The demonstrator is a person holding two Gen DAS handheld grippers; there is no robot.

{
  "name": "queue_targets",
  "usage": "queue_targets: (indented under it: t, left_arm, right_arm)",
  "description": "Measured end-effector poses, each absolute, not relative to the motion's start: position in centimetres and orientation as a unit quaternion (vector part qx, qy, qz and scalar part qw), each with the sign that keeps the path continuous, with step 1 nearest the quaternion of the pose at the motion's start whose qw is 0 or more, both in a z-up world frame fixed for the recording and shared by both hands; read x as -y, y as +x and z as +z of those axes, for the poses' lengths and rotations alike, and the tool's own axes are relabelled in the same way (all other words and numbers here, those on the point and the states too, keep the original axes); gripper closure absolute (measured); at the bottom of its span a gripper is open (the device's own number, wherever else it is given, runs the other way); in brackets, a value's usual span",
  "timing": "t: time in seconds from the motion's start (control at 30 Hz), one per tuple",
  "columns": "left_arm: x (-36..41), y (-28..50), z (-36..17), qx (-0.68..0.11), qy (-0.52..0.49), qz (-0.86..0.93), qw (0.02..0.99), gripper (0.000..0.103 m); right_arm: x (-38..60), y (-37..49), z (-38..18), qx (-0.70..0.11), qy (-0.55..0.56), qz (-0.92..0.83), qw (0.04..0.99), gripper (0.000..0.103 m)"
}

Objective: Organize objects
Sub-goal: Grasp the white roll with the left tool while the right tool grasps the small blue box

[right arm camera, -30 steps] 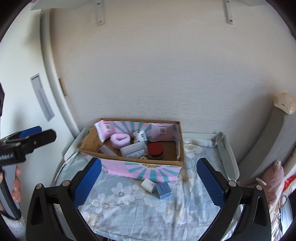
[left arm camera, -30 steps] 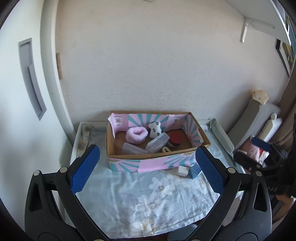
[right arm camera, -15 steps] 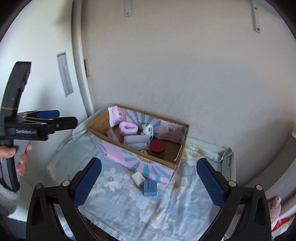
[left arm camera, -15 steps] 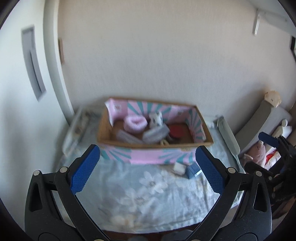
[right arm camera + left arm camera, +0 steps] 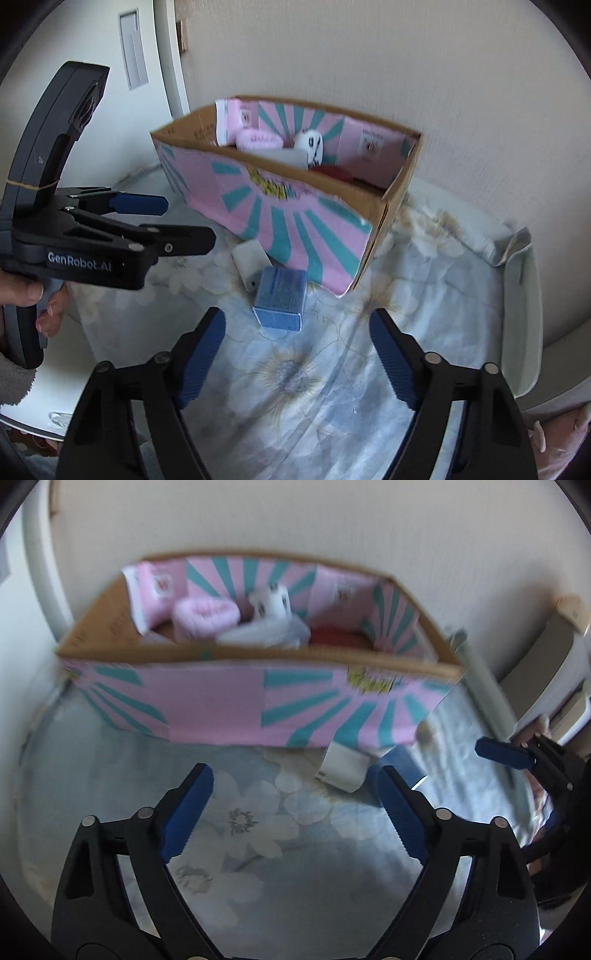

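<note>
Two items lay loose on the flowered cloth [image 5: 332,406] outside the box [image 5: 236,709]: a blue box [image 5: 280,299] and a white box [image 5: 251,258], touching or nearly so, both just in front of the pink-and-teal front wall near its right corner. Inside the box sat a pink fuzzy roll [image 5: 205,616], a white patterned thing [image 5: 271,600], a clear case [image 5: 266,633] and a red lid [image 5: 336,637], so most of the sorting looked done and these two were probably what remained. The step in hand seemed to be the approach for pickup. The right gripper [image 5: 297,358] pointed down at the blue box, which lay just ahead of its fingertips; its jaws had just been closing from their widest, stood part open, and held nothing. The left gripper [image 5: 295,812] was aimed at the cloth with the white box [image 5: 343,770] ahead and slightly right of centre; its jaws had likewise just been narrowing, stood fairly wide, and were empty. In the right view a hand [image 5: 33,295] held the left tool. Next, each claw likely had to go further forward and down until its box sat between the pads, then close. Because the two boxes lay so close together, the inner fingers risked nudging the neighbour or colliding with each other, so taking one first, probably the blue box, might be safer. Each lift then had to clear the front wall before release inside.
</note>
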State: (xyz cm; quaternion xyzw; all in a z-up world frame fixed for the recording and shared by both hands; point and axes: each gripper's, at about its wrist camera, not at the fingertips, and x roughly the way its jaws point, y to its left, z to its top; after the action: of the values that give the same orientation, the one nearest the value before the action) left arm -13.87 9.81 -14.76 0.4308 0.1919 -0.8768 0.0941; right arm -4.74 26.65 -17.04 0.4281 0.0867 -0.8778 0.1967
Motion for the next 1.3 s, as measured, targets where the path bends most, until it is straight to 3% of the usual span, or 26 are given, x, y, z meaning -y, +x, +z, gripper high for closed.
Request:
queue_targets:
  t: [0.17, 0.4, 0.6, 0.67, 0.77, 1.3]
  left_arm:
    - [-11.0, -15.1, -17.1, -0.170, 0.438, -0.879, 0.085, 0.014]
    - [-12.2, -16.5, -18.0, -0.138, 0.439, -0.885, 0.071, 0.016]
    - [-13.1, -17.6, -19.0, -0.134, 0.444, -0.884, 0.053, 0.038]
    - [-13.4, -17.8, -19.1, -0.135, 0.439, -0.887, 0.039, 0.055]
    - [-14.0, -18.3, -19.0, -0.131, 0.437, -0.890, 0.024, 0.068]
    - [-13.5, -17.6, -17.5, -0.145, 0.427, -0.892, 0.033, 0.069]
  right_arm:
    - [-25.9, -5.8, -19.6, -0.090, 0.426, -0.878, 0.198, 0.029]
    - [-25.3, -6.6, -21.1, -0.096, 0.426, -0.877, 0.201, 0.039]
    - [-25.3, -6.8, -21.5, -0.095, 0.434, -0.871, 0.209, 0.054]
    - [-25.4, -6.9, -21.4, -0.087, 0.436, -0.870, 0.212, 0.060]
    - [-25.3, -7.1, -21.3, -0.083, 0.437, -0.870, 0.212, 0.065]
    - [-26.3, -6.6, -20.2, -0.058, 0.428, -0.884, 0.180, 0.069]
